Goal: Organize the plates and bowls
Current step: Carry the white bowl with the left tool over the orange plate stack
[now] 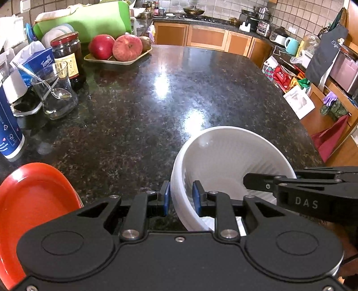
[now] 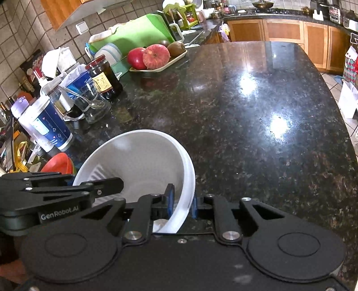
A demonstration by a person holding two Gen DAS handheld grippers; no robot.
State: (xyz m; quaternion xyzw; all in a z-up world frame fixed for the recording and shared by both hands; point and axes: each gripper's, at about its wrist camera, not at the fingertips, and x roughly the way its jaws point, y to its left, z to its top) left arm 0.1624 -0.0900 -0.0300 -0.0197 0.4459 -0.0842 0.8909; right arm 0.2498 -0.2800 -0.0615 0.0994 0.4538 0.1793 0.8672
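— That dark granite worktop (image 2: 257, 125) is slick; the white bowl (image 2: 143, 161) sits at its near edge, the orange plate (image 1: 33, 201) beside.

— Looks rigid, light, breakable. Right gripper (image 2: 181, 204) pinches its rim; left gripper (image 1: 181, 199) straddles the opposite rim, unclamped.

A home kitchen was shown by a dark granite countertop (image 1: 156, 94), wooden cabinets (image 1: 205, 37) under a tiled wall (image 1: 223, 9), a wok on a stove (image 1: 193, 10), and a tray of apples (image 1: 118, 59).
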